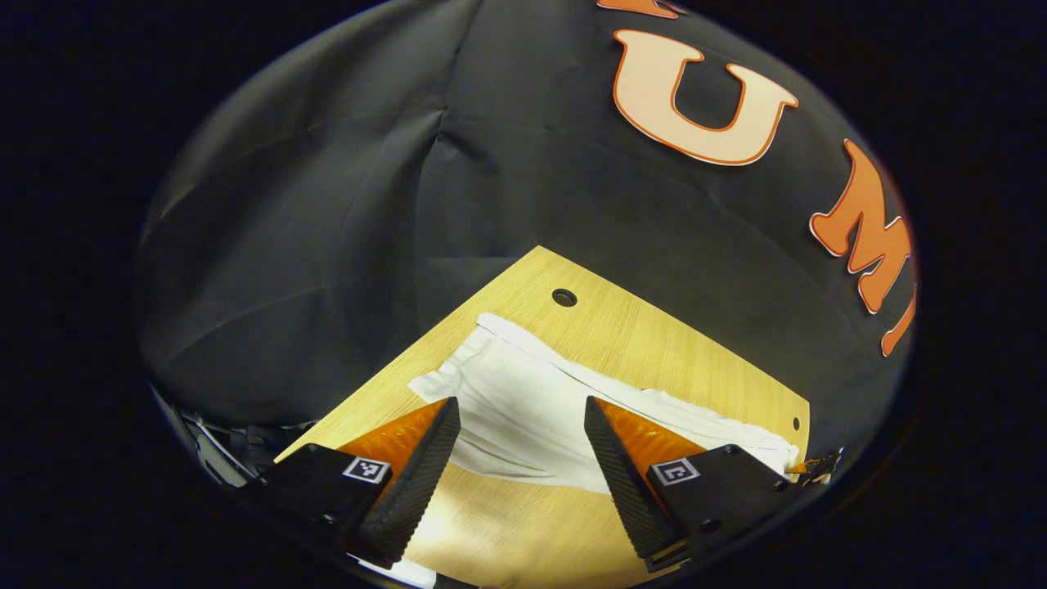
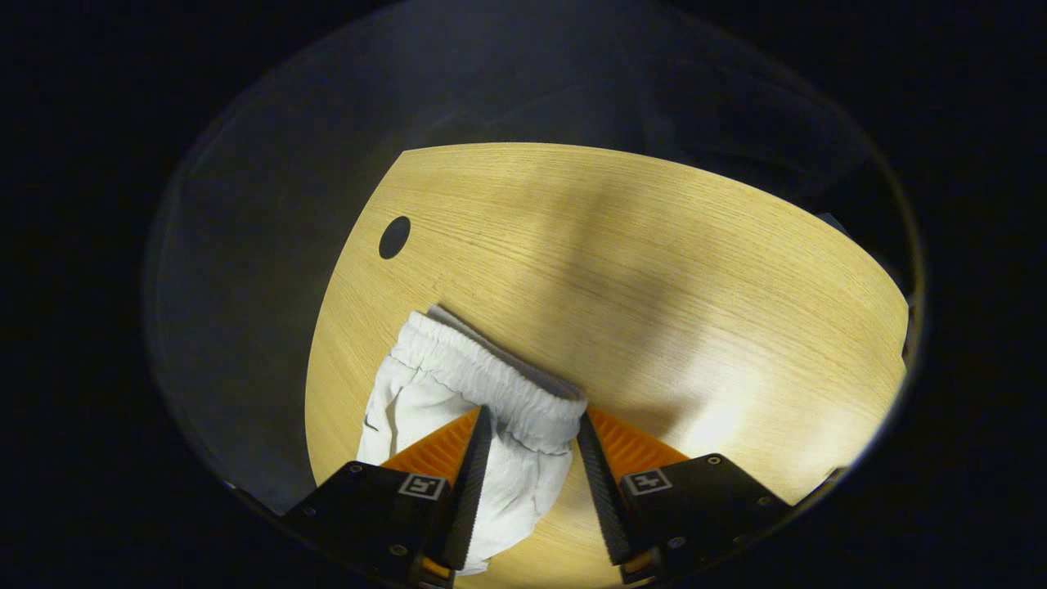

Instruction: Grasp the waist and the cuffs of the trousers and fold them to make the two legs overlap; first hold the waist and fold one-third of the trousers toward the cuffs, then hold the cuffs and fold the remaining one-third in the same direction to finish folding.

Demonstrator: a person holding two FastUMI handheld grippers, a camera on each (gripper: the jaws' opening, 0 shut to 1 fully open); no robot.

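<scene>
white trousers [image 1: 540, 409] on table [image 1: 654, 343], left claw [image 1: 521, 425] wide, right claw [image 2: 530, 433] wide astride waistband [image 2: 491, 376]

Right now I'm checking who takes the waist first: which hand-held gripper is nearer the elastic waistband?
Right. The right hand-held gripper has its open fingers straddling the waistband. The left hand-held gripper hovers open over the trouser legs.

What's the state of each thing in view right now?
trousers: lying flat on the table, legs apparently overlapped, not yet folded in thirds
waistband: gathered, resting on the table between the right gripper's fingers, not pinched
left gripper: open, above the trousers
right gripper: open, straddling the waistband
table: trousers lying on it
</scene>
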